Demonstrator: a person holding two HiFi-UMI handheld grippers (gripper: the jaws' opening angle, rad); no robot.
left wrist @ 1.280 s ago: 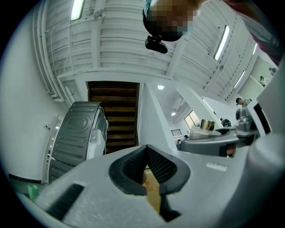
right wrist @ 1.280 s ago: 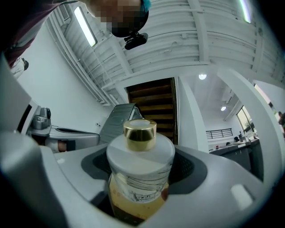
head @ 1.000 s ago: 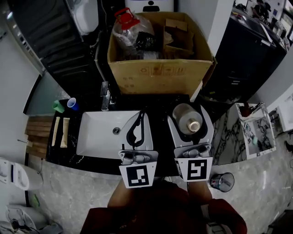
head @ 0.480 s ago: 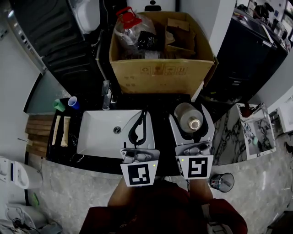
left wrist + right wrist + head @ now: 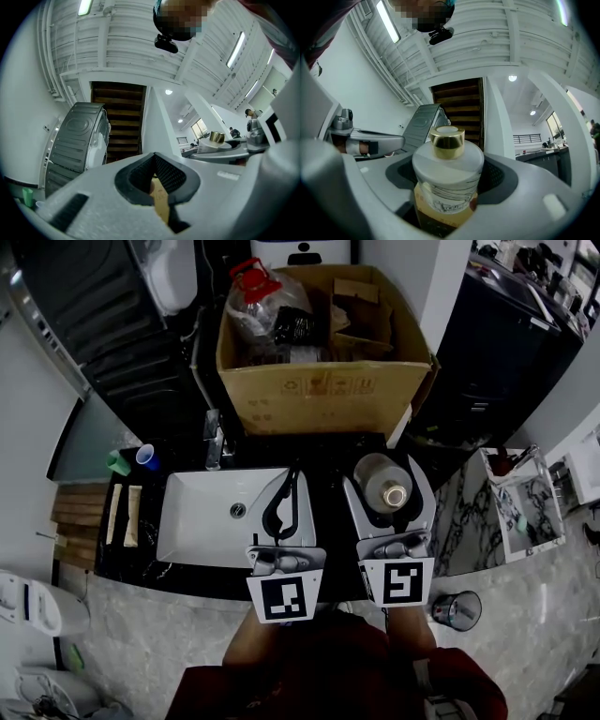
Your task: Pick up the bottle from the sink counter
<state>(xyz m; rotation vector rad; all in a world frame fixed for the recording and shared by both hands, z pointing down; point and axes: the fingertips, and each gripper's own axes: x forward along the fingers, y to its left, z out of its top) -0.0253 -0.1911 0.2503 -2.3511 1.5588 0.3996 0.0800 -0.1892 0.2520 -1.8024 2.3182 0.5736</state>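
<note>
Marbled grey floor (image 5: 141, 634); cardboard box (image 5: 319, 390); white wall (image 5: 28, 399).

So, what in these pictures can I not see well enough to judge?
- Base of the bottle: in the right gripper view it is hidden by the body of the right gripper. In the head view it is under the bottle's own shoulder, so I cannot tell whether it stands or is lifted.
- Label print on the bottle: too small in the right gripper view.
- Bottom of the cardboard box: covered by its contents in the head view.
</note>
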